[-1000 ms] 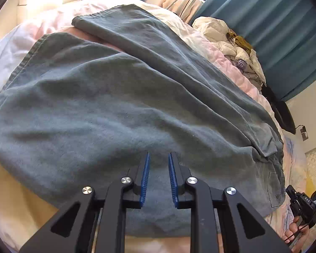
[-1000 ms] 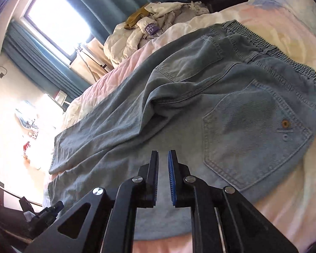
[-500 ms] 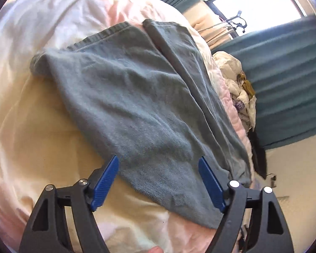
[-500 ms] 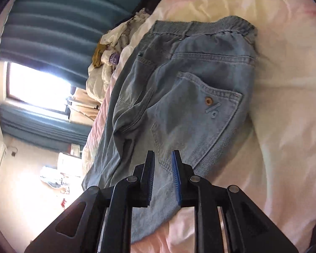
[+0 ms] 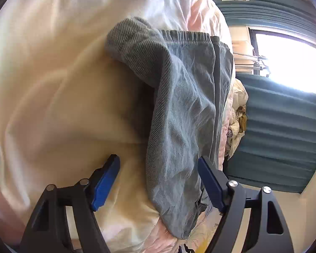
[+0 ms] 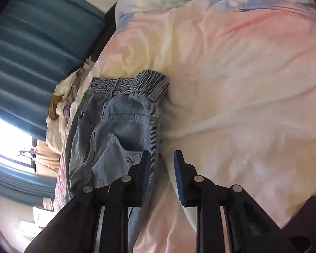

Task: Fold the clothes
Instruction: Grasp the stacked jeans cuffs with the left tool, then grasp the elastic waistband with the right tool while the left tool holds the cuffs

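- On the bed [image 5: 52, 88], the jeans [image 5: 185, 113] lay flat.
- Left gripper [image 5: 158, 181]: jaws wide, closing, straddling a trouser leg, not pressing.
- Right gripper [image 6: 161, 177]: jaws opening, gripping nothing.

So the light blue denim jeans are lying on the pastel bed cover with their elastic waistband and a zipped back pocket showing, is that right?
Not quite. The light blue denim jeans do lie on the pastel bed cover with the elastic waistband showing, but the back pocket closes with a small brass button, not a zip. The right wrist view shows it.
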{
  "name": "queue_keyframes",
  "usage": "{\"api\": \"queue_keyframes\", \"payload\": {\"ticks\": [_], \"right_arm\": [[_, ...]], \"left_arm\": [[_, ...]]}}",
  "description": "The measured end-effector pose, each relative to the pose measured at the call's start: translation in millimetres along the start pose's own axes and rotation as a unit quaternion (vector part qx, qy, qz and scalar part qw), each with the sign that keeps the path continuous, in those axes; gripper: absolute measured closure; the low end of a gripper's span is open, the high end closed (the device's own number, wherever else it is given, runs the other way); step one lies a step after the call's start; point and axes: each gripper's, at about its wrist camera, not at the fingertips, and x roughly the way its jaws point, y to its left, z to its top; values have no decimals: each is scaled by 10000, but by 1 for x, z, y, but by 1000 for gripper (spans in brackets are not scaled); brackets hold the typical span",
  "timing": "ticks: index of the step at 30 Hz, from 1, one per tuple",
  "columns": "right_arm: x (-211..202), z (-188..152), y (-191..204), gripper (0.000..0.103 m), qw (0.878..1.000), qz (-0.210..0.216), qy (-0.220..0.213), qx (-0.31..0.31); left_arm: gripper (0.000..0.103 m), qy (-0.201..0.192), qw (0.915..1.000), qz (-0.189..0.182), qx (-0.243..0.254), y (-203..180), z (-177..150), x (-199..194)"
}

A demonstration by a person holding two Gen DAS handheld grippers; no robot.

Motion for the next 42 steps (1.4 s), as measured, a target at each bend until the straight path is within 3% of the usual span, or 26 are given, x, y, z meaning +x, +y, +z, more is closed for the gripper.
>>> {"api": "queue_keyframes", "payload": {"ticks": [5, 6, 8, 10, 13, 15, 18, 22, 25, 32, 39, 42], "right_arm": [[19, 0, 3, 72, 9994, 205, 240, 161], [21, 0, 2, 68, 9989, 288, 248, 263], [24, 1, -3, 51, 9972, 450, 206, 564], [29, 2, -11, 47, 9949, 534, 177, 843], [39, 3, -20, 46, 9912, 571, 313, 1149], [43, 1, -26, 46, 9876, 680, 398, 1356], [44, -1, -30, 46, 9836, 831, 451, 1535], [42, 0, -24, 46, 9843, 961, 420, 1420], [43, 3, -17, 46, 9863, 963, 392, 1284], [50, 14, -2, 46, 9929, 719, 230, 919], [62, 27, 11, 47, 9983, 366, 6, 442], [65, 31, 9, 53, 9984, 298, -99, 471]], "left_arm": [[38, 233, 9996, -126, 30, -5, 7, 23], [44, 303, 9994, -124, 74, -7, 8, 29], [50, 400, 9989, -7, 250, -13, 5, 38], [57, 452, 9983, 32, 366, -18, 4, 43], [71, 441, 9980, -1, 455, -23, 4, 45], [89, 325, 9988, -18, 376, -23, 4, 42], [99, 199, 9988, -374, 238, -21, 3, 32], [100, -129, 9944, -710, 774, -44, -6, 15], [100, -364, 9912, -713, 1054, -56, -12, 6], [101, -769, 9882, -859, 1006, -55, -4, -12], [102, -957, 9869, -723, 1078, -53, 3, -19], [102, -1116, 9851, -444, 1233, -57, 2, -17]]}}
